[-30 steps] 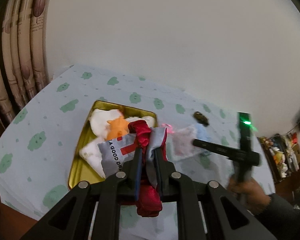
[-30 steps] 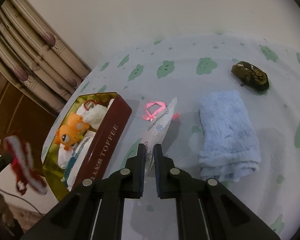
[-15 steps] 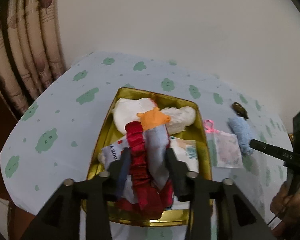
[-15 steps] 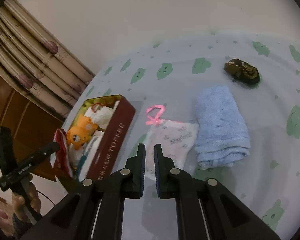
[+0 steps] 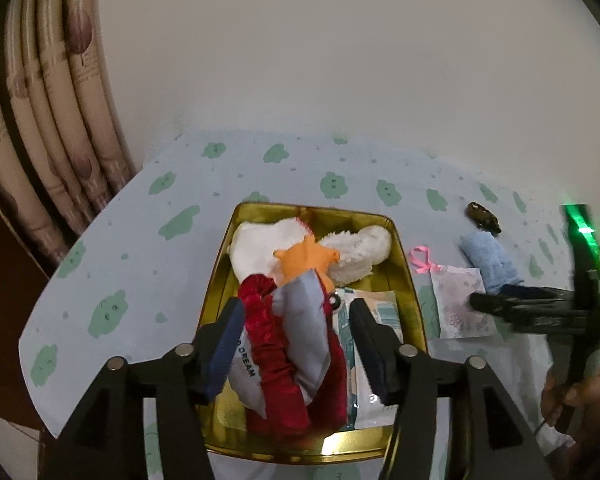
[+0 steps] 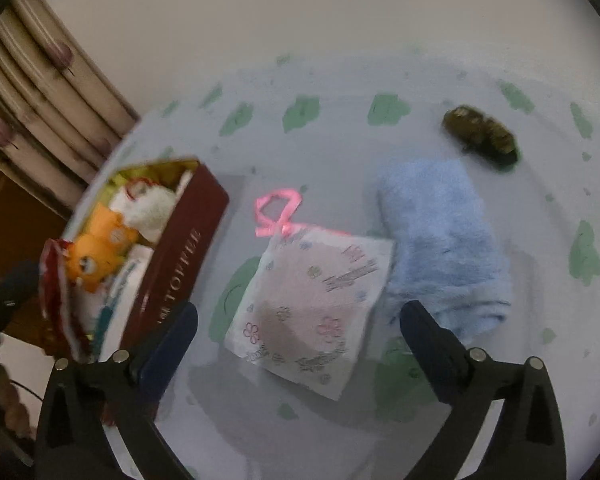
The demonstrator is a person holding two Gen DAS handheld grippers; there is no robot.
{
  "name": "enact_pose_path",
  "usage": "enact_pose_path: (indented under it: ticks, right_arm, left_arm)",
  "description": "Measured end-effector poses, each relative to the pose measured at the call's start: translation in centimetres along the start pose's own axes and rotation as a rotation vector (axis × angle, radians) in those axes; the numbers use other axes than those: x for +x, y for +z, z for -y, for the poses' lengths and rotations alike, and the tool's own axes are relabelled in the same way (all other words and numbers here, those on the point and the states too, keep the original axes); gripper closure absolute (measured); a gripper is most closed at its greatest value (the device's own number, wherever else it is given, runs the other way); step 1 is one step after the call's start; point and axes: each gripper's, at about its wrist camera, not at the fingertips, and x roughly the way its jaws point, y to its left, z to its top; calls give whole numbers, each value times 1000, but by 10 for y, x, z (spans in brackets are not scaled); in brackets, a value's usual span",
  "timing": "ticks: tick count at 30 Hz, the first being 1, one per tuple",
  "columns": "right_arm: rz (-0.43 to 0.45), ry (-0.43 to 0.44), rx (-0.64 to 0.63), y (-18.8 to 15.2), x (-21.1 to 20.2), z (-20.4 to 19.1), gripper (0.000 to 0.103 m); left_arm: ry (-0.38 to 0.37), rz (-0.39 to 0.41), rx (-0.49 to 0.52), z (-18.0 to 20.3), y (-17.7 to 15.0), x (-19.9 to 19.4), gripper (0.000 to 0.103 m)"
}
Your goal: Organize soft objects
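Note:
My left gripper (image 5: 296,320) is open over the gold toffee tin (image 5: 220,276), its fingers either side of a red and grey fabric piece (image 5: 292,344) that lies in the tin. An orange plush (image 5: 304,262) and white plush items (image 5: 256,246) fill the tin's far end. My right gripper (image 6: 300,320) is open above a flowered white pouch (image 6: 312,300) with a pink ribbon (image 6: 278,210), flat on the cloth. A folded blue towel (image 6: 440,236) lies to the right of it.
A dark brown patterned object (image 6: 480,136) sits beyond the towel. The tin's dark red side (image 6: 176,256) faces the pouch. Curtains (image 5: 48,120) hang at the left beyond the table edge. The table has a pale blue cloth (image 5: 140,264) with green cloud prints.
My left gripper carried the red and grey fabric over the tin and opened, letting it go. My right gripper let the flowered pouch go flat and opened wide.

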Motion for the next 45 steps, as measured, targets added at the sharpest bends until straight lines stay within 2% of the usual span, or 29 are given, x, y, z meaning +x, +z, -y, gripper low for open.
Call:
enact_pose_path:
  ticks: [2, 4, 6, 8, 10, 13, 16, 18, 20, 24, 26, 28, 33, 36, 40, 45]
  right_arm:
    - [-42, -32, 0, 1, 14, -8, 2]
    - [-84, -107, -27, 1, 30, -17, 2]
    - [-85, -139, -35, 0, 37, -20, 0]
    - [-47, -127, -49, 0, 37, -22, 0]
    - [-25, -99, -38, 1, 34, -18, 0]
    - [-16, -60, -44, 2, 32, -12, 7]
    - [-5, -53, -62, 3, 25, -3, 29]
    - [-1, -86, -91, 6, 21, 1, 58]
    - [1, -81, -91, 8, 23, 4, 69]
    - [14, -54, -94, 6, 16, 9, 81]
    - [23, -55, -97, 4, 12, 9, 84]
    - [20, -38, -92, 4, 10, 10, 86]
    - [47, -2, -71, -3, -6, 15, 91]
    - [55, 43, -60, -3, -16, 12, 92]
    - [76, 71, -51, -2, -24, 4, 93]
    - [83, 133, -18, -2, -38, 2, 94]
  left_arm:
    - [-2, 2, 16, 1, 2, 0, 43]
    - [-7, -13, 12, -1, 5, 2, 43]
    - [-24, -15, -25, -8, 8, 1, 43]
    - [-68, -22, -65, -15, 10, 0, 43]
    - [-146, -32, -106, -22, 12, -1, 43]
    - [-191, -48, -151, -28, 12, -2, 43]
    - [-230, -34, -173, -27, 9, -7, 43]
    - [-262, -20, -162, -23, 8, -11, 43]
    - [-273, -19, -130, -14, 10, -14, 43]
    - [-259, 35, -87, -1, 15, -32, 43]
    - [-277, 65, -103, -1, 17, -44, 43]
    - [-317, 83, -161, -5, 14, -56, 43]
    - [-352, 126, -314, -17, -12, -79, 25]
    - [-329, 125, -341, -20, -30, -88, 25]
    - [-222, 128, -351, -19, -53, -94, 25]
    - [-174, 122, -375, -17, -75, -89, 25]
